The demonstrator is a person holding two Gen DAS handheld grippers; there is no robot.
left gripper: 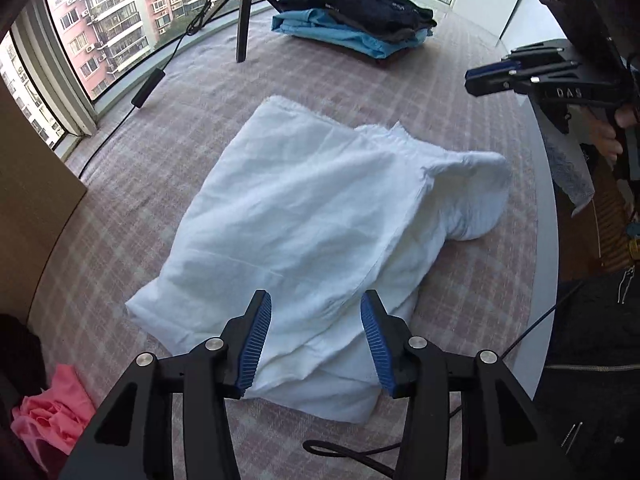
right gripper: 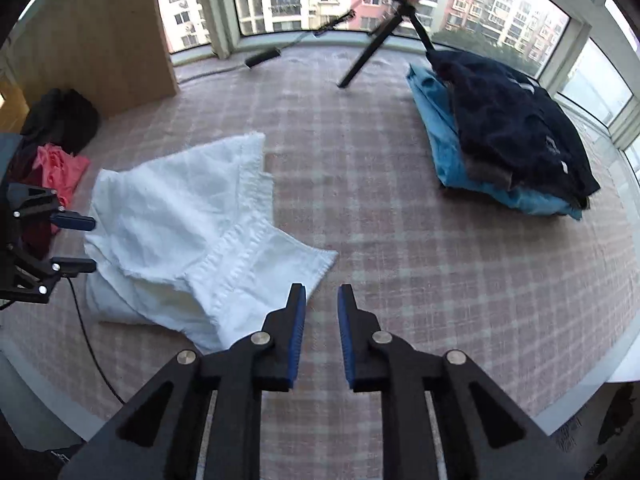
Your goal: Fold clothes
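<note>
- A white garment (left gripper: 304, 220) lies loosely folded and rumpled in the middle of the left wrist view, on a table covered with a pink checked cloth (left gripper: 460, 92); its ribbed waistband end points toward the right of that frame.
- In the right wrist view the same white garment (right gripper: 180, 240) sits at the left centre, its waistband corner reaching toward the lower middle.
- The left gripper (left gripper: 316, 340) hangs over the near edge of the garment at the bottom of its view, blue pads spread wide, nothing between them.
- The right gripper (right gripper: 321, 332) is over bare cloth just right of the waistband corner; its pads stand close together with a narrow gap, pinching nothing.
- From the left wrist view the right gripper (left gripper: 492, 74) shows at the upper right, off the garment, held by a hand (left gripper: 616, 132).
- A stack of folded clothes (right gripper: 508, 140), dark on top and blue beneath, rests at the right of the right wrist view, well apart from the white garment.
- A crumpled pink garment (left gripper: 56, 412) lies at the lower left of the left wrist view.
- A black tripod (left gripper: 244, 12) stands near the windows at the upper left.
</note>
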